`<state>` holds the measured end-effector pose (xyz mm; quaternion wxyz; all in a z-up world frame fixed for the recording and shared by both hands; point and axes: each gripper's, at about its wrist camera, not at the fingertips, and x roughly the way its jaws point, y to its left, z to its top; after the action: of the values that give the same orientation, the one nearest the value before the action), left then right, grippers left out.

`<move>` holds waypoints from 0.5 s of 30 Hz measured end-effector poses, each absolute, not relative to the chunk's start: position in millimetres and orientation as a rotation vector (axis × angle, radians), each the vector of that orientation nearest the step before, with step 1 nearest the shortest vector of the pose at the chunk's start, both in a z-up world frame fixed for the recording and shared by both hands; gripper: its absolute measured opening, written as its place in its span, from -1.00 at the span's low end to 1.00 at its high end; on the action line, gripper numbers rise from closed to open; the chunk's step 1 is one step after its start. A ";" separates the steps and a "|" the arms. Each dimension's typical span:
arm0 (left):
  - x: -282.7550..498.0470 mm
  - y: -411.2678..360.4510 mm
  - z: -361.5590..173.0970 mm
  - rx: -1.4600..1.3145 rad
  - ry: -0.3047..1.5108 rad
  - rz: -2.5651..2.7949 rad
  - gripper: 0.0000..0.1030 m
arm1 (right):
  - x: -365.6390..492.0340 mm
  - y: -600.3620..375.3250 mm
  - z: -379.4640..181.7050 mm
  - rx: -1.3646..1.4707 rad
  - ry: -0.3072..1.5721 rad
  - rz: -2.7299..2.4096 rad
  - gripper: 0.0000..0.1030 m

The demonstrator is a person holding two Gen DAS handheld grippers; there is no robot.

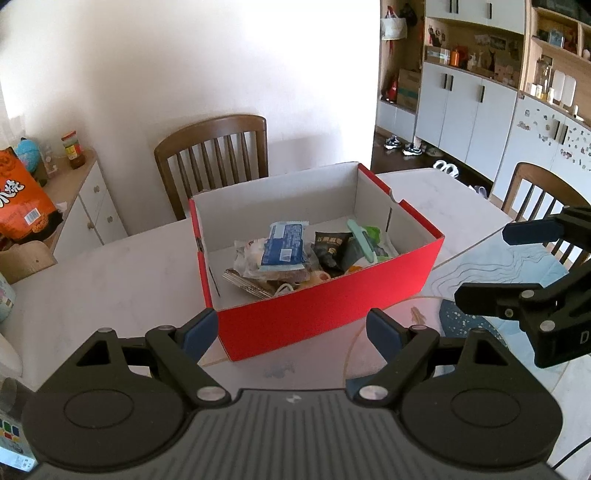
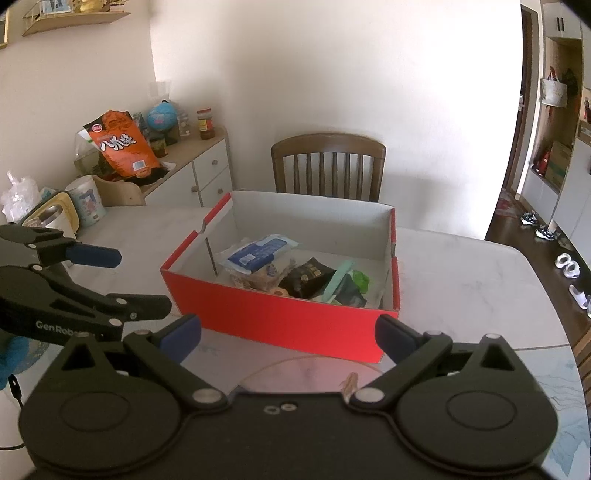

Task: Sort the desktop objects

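While parked on a pale marbled surface (image 1: 110, 288), red box (image 1: 325, 314) holding snack packets (image 2: 258, 254), before a wooden chair (image 2: 328, 166). Left tool (image 1: 291, 332) and right tool (image 2: 288, 339) both spread apart, empty, near the box. Shelving with cabinets (image 1: 476, 92) visible only from left view; wall shelf (image 2: 74, 18) only from right.

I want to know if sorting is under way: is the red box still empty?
No, the red box already holds several items, among them a blue snack packet and a black packet.
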<state>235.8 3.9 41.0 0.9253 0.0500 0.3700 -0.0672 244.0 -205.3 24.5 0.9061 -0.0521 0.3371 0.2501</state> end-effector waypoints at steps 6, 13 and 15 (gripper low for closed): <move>234.6 2.3 41.9 0.099 0.752 -0.143 0.69 | 243.5 -208.9 21.5 -0.100 0.703 0.505 0.96; 234.3 0.0 40.3 0.115 0.745 -0.131 0.69 | 241.2 -212.4 17.6 -0.092 0.714 0.492 0.96; 234.3 -0.8 39.7 0.123 0.746 -0.127 0.69 | 240.3 -212.8 17.2 -0.091 0.715 0.489 0.96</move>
<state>234.3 -0.8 39.7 0.9275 0.0598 0.3638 -0.0618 240.3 -212.8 17.2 0.9068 -0.0442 0.3461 0.2367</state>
